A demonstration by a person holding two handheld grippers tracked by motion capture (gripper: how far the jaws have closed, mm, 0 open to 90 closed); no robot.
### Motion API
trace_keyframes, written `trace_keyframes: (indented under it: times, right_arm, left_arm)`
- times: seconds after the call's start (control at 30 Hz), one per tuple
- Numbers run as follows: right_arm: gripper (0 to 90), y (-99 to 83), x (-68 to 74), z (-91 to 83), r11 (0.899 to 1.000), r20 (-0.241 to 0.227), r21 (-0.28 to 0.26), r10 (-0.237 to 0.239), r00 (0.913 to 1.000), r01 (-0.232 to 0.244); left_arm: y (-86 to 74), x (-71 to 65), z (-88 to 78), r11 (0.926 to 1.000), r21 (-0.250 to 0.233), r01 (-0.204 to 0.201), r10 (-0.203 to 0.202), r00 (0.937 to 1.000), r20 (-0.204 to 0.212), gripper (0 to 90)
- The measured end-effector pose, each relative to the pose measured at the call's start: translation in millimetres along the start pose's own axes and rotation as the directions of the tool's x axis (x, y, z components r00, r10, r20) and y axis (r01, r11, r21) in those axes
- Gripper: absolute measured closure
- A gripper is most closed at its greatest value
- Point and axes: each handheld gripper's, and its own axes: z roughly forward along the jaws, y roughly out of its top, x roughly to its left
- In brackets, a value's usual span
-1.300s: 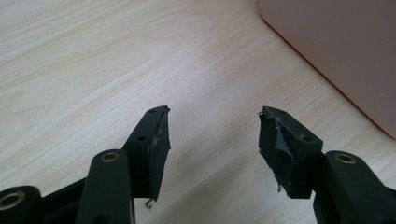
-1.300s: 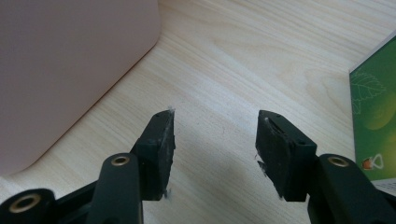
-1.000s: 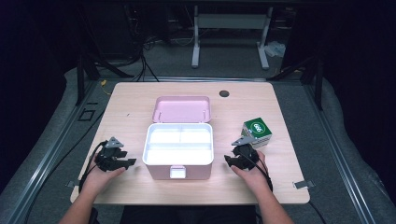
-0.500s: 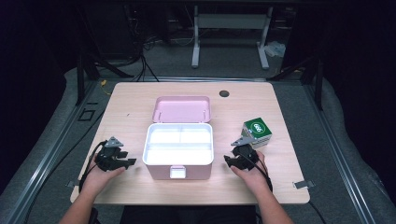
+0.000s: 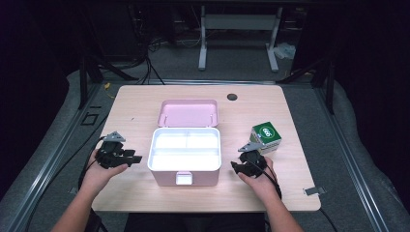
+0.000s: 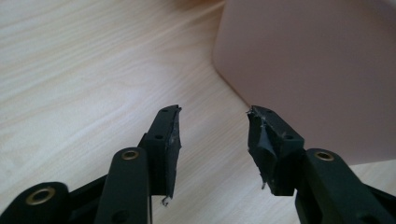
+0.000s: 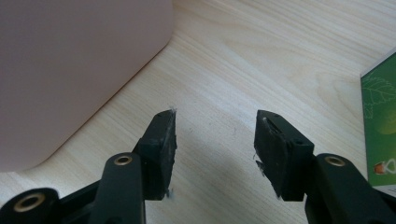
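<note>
An open pink box [image 5: 184, 153] with a white divided inside sits mid-table, its lid [image 5: 188, 112] lying back behind it. To its left my left gripper [image 5: 137, 158] hovers open with nothing between its jaws, which have just been closing a little; the box's pink side [image 6: 317, 70] fills the upper right of the left gripper view, above that gripper [image 6: 213, 126]. My right gripper [image 5: 234, 166] stands open and empty at the box's right side [image 7: 74, 70], which shows above the gripper [image 7: 215, 126] in the right gripper view. A green carton [image 5: 266, 136] stands just behind the right hand; its edge [image 7: 380, 126] shows at far right.
The light wooden table [image 5: 135, 111] has a dark grommet hole [image 5: 232, 96] near its far edge. A small metal clip [image 5: 310, 191] lies at the front right corner. Cables trail from both grippers off the front edge. Dark floor and a metal stand lie beyond the table.
My left hand has lifted slightly beside the box. The right hand, the box and the green carton have stayed where they were.
</note>
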Motion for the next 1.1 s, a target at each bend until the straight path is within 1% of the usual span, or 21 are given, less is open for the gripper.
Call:
trace_keyframes:
  times: [0.17,0.2,0.23,0.3,0.33,0.37,0.4,0.43,0.47,0.5,0.57,0.6,0.67,0.7,0.73,0.77,0.8,0.83,0.93,0.97,1.1]
  right_arm:
    - [48.2,0.4,0.5,-0.7,1.0,0.008,-0.004,-0.005,1.0,0.005]
    - [48.2,0.4,0.5,-0.7,1.0,0.008,-0.004,-0.005,1.0,0.005]
    - [48.3,0.4,0.5,-0.7,1.0,0.009,-0.005,-0.004,1.0,0.004]
    - [48.3,0.4,0.7,-0.7,1.0,0.008,-0.004,-0.004,1.0,0.004]
    - [48.3,0.4,0.7,-0.8,1.0,0.008,-0.004,-0.004,1.0,0.004]
    - [48.3,0.5,1.2,-1.0,1.0,0.019,-0.002,-0.005,0.9998,0.005]
    - [48.4,0.5,0.8,-0.9,1.0,0.009,-0.004,-0.004,0.9999,0.004]
    - [48.4,0.4,0.8,-0.9,1.0,0.008,-0.004,-0.004,1.0,0.004]
    - [48.4,0.4,0.8,-0.9,1.0,0.008,-0.004,-0.004,1.0,0.004]
    - [48.6,0.3,0.8,-0.8,1.0,0.008,-0.003,-0.004,1.0,0.004]
    - [48.6,0.2,0.7,-0.8,1.0,0.008,-0.003,-0.005,1.0,0.005]
    - [48.6,0.2,0.7,-0.9,1.0,0.008,-0.002,-0.005,1.0,0.005]
    - [48.7,0.4,0.7,-0.9,1.0,0.007,-0.003,-0.006,1.0,0.006]
    - [48.8,0.5,1.0,-1.1,1.0,0.018,0.0,-0.006,0.9998,0.006]
    - [48.9,0.5,0.9,-1.0,1.0,0.018,0.0,-0.007,0.9998,0.007]
    - [48.9,0.4,0.5,-0.8,1.0,0.008,-0.002,-0.006,1.0,0.006]
    - [48.9,0.4,0.8,-0.9,1.0,0.018,0.001,-0.006,0.9998,0.006]
    - [48.9,0.4,0.9,-0.8,1.0,0.018,0.002,-0.007,0.9998,0.007]
    - [49.0,0.4,1.2,-1.0,1.0,0.018,0.001,-0.006,0.9998,0.006]
    - [49.0,0.4,1.1,-0.9,1.0,0.019,0.002,-0.007,0.9998,0.007]
    - [49.0,0.3,0.8,-0.7,1.0,0.018,0.003,-0.008,0.9998,0.007]
  left_arm:
    - [17.5,1.2,-12.7,0.9997,-0.005,-0.023,0.023,0.9997,0.009,57.8]
    - [17.5,1.2,-12.7,0.9997,-0.005,-0.023,0.023,0.9997,0.009,58.5]
    - [22.9,0.6,-16.0,0.9995,-0.006,-0.03,0.03,0.9994,0.016,58.5]
    - [31.2,-1.4,-20.7,0.9985,-0.005,-0.054,0.054,0.9984,0.015,62.6]
    - [31.2,-1.4,-20.7,0.9985,-0.005,-0.054,0.054,0.9984,0.015,63.5]
    - [37.7,-3.5,-23.9,0.9974,0.002,-0.072,0.072,0.9973,0.017,64.6]
    - [40.6,-4.4,-25.2,0.9974,0.002,-0.072,0.072,0.9971,0.023,64.9]
    - [43.5,-5.1,-26.7,0.9973,0.002,-0.074,0.074,0.9967,0.034,65.3]
    - [43.5,-5.1,-26.7,0.9973,0.002,-0.074,0.074,0.9967,0.034,65.5]
    - [49.3,-6.4,-29.8,0.9969,-0.005,-0.078,0.078,0.9957,0.049,65.4]
    - [54.3,-7.1,-32.3,0.9973,-0.01,-0.073,0.073,0.9953,0.063,64.2]
    - [57.6,-8.1,-33.7,0.997,-0.015,-0.076,0.077,0.9946,0.07,63.9]
    - [62.5,-10.2,-35.1,0.9959,-0.016,-0.089,0.09,0.9934,0.071,62.6]
    - [62.5,-10.2,-35.1,0.9959,-0.016,-0.089,0.09,0.9934,0.071,62.7]
    - [67.7,-13.1,-35.9,0.9945,-0.007,-0.104,0.105,0.9914,0.079,62.5]
    - [69.4,-14.5,-35.6,0.9941,-0.01,-0.108,0.108,0.9907,0.083,62.1]
    - [72.7,-16.8,-35.6,0.9925,-0.007,-0.122,0.123,0.9883,0.091,61.8]
    - [75.3,-19.0,-35.2,0.9907,-0.01,-0.136,0.136,0.9859,0.097,61.8]
    - [83.1,-25.2,-32.6,0.9848,-0.003,-0.174,0.173,0.9799,0.099,63.5]
    - [85.0,-26.4,-31.6,0.9837,0.002,-0.18,0.178,0.9785,0.103,64.2]
    - [93.9,-33.7,-24.1,0.9758,0.022,-0.218,0.213,0.9682,0.131,67.8]
